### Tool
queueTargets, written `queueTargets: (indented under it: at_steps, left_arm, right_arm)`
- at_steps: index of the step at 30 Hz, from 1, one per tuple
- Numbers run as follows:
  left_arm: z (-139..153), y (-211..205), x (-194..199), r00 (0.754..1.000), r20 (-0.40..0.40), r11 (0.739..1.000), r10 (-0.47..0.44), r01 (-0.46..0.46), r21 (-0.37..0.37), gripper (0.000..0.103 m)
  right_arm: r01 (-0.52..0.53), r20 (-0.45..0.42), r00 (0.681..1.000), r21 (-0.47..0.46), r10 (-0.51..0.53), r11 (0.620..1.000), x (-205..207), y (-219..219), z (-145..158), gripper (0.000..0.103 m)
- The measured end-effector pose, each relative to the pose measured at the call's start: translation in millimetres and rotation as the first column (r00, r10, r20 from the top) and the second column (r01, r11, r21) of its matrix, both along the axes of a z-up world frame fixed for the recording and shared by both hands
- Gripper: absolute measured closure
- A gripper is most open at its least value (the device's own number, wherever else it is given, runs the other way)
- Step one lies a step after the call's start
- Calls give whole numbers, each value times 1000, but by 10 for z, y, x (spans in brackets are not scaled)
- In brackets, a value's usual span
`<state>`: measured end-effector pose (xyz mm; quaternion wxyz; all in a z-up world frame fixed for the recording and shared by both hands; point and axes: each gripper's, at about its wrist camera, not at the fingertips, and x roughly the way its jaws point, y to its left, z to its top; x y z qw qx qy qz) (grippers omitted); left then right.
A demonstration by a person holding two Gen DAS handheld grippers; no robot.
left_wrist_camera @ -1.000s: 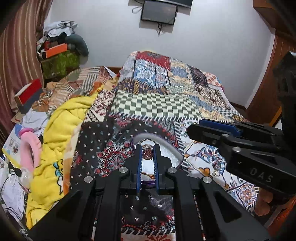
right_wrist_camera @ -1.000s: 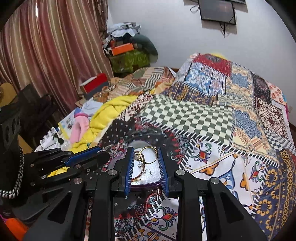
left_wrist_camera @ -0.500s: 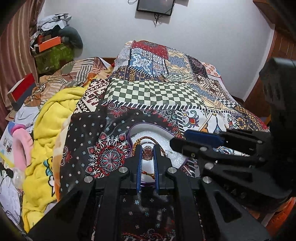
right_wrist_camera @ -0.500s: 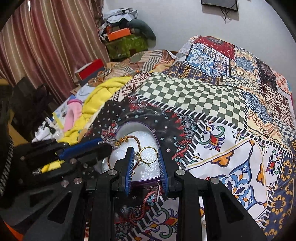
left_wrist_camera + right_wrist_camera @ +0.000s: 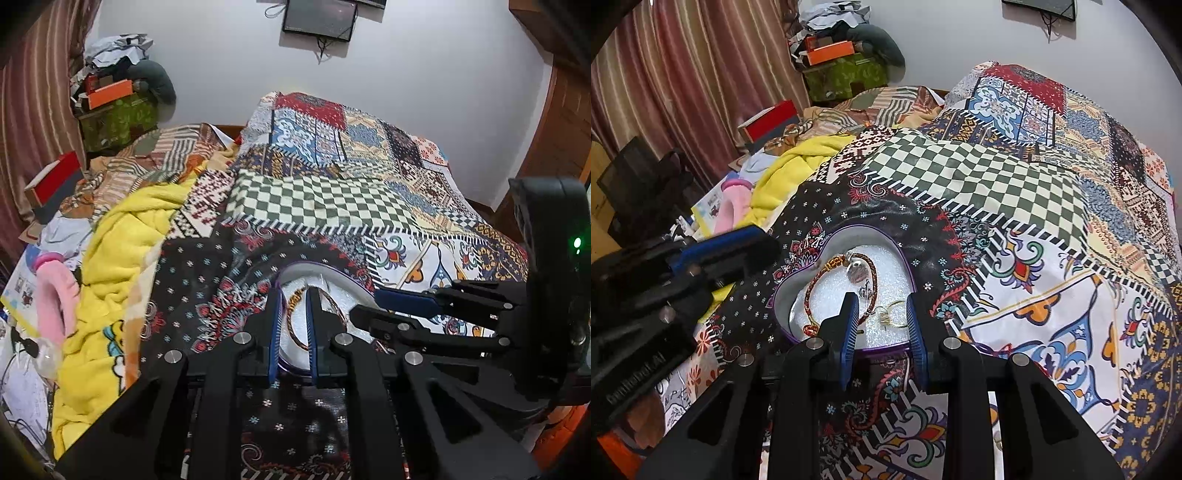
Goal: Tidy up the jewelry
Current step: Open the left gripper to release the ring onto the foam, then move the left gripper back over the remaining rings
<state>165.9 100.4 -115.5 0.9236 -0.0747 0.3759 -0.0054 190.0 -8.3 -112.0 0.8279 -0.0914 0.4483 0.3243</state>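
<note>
Heart-shaped tin (image 5: 798, 291), braided bracelet (image 5: 827, 280), patchwork quilt (image 5: 1015, 192)

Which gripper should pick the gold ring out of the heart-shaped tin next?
Probably the right gripper. Its open fingers frame the gold ring lying on the white foam in the heart-shaped tin. The left gripper stands over the braided bracelet instead.
</note>
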Motion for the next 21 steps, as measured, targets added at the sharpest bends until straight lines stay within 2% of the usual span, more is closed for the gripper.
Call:
queueTargets:
  at_steps: [5,15,16,18,21]
  left_arm:
    - [173,10,-73,999,30,1000,12,-12,13,93]
    - [547,-215,-305,995,102,999,-14,9,50,91]
    - [573,-241,-319,994,106,999,-16,10,53,87]
    - [626,-304,-357,993,115,998,-21,14,60,81]
    - [683,-392,-404,992,125,998,-29,22,59,70]
  right_arm:
    - [25,32,999,-3,-25,1000,-63,-81,148,78]
    - [100,112,988,58,-106,993,-247,-479,608,72]
    - [113,123,985,63,-120,992,-273,-537,654,70]
    - [144,147,977,70,-153,987,-316,-648,731,52]
    - [186,189,962,85,-199,979,-396,-843,847,45]
